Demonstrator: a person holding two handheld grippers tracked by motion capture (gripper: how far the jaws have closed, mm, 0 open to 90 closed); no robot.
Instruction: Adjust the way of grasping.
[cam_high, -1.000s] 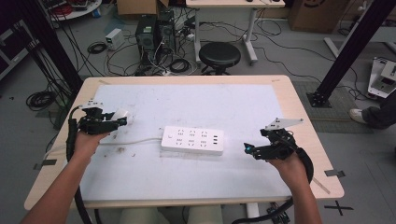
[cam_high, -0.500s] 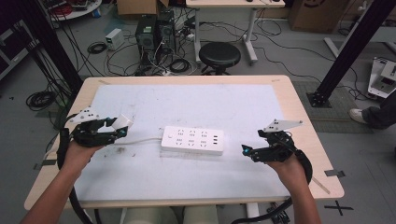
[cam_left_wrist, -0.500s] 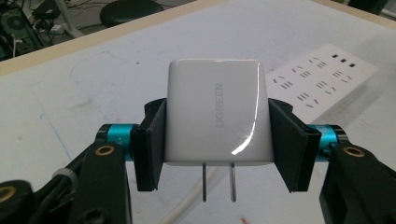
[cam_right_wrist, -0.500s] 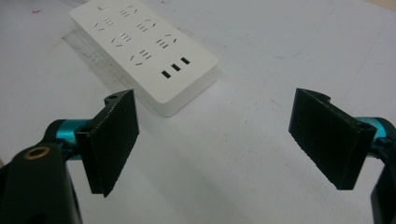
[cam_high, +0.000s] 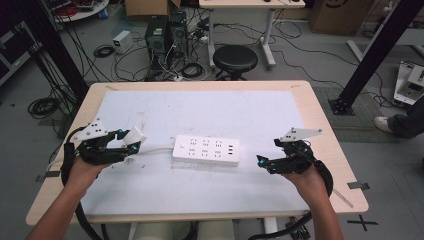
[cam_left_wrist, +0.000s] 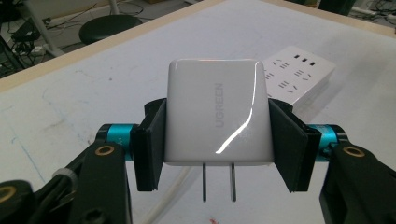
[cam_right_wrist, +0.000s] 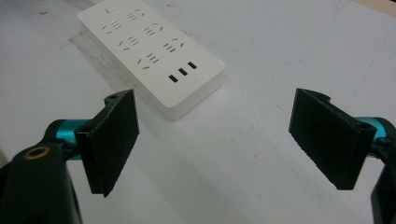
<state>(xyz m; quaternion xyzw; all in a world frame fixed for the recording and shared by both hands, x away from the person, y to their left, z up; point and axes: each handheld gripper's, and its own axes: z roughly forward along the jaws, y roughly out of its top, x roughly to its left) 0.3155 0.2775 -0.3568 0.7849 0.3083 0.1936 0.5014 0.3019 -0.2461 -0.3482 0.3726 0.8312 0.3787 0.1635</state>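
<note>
At the table's left side, the left gripper (cam_high: 131, 144) has shifted since a second ago: it has drawn back toward the near-left edge, away from the strip (cam_high: 206, 150), and sits a little higher. Its jaws are clamped on the charger (cam_left_wrist: 218, 112), one pad on each flat side. The charger's two prongs (cam_left_wrist: 218, 182) point down, bare and clear of the jaws. In the high view the charger (cam_high: 134, 136) hangs above the mat, well left of the strip and just above the strip's cord (cam_high: 152, 150).

On the right, the right gripper (cam_high: 266, 163) has kept its place, near the strip's right end. Its jaws stand apart with nothing between them; the right gripper view shows the strip (cam_right_wrist: 150, 55) ahead, untouched.

Judgement: the charger is secured and lifted, with the prongs already facing the right way for insertion. The plugging itself is not yet begun. The strip lies unrestrained, so it may slide under a push unless the free gripper steadies it.
</note>
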